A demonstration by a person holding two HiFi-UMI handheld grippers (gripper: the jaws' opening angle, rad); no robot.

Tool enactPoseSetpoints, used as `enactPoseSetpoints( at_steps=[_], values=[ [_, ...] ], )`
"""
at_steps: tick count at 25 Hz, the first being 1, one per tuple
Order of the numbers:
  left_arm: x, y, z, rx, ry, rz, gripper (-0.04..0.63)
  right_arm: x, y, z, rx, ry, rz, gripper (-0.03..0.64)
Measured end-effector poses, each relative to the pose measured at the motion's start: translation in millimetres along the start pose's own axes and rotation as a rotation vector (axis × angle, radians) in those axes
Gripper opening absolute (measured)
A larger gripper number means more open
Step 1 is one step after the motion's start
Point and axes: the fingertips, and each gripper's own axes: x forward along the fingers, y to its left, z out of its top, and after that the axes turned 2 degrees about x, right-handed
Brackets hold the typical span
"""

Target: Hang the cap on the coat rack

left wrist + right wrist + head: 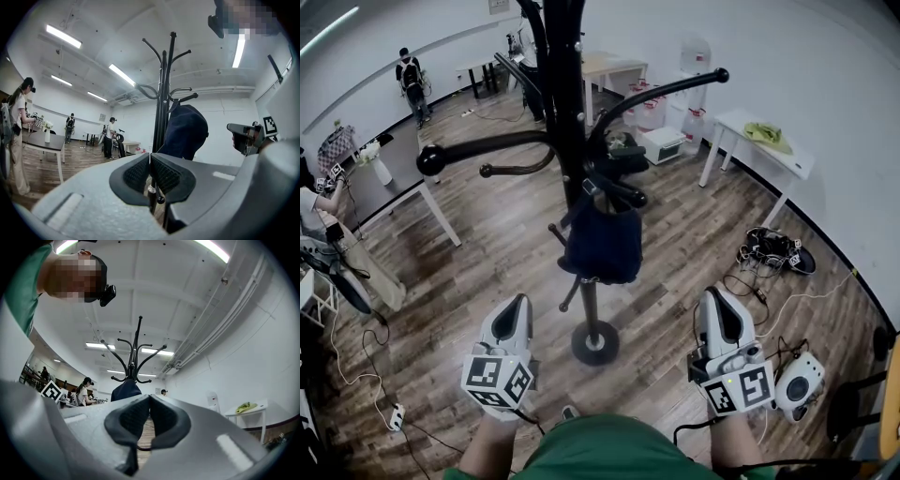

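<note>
Already the cap [602, 242] hung on the coat rack [565, 112], the task seemingly finished, while the left gripper [519, 302] and right gripper [713, 296] stood clear, jaws pressed together, holding nothing.

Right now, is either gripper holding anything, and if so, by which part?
Nothing is held. The left gripper and the right gripper both have their jaws together with nothing between them. The cap hangs on the coat rack, apart from both.
</note>
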Motion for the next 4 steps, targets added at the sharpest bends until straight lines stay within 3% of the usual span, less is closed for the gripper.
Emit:
enactPoseSetpoints(
  at_steps=[4],
  values=[
    [-1.5, 7.4, 1.5, 0.003, -0.002, 0.000, 0.014, 3.2, 4.4, -1.7, -0.004, 0.001, -0.006, 0.003]
  ],
)
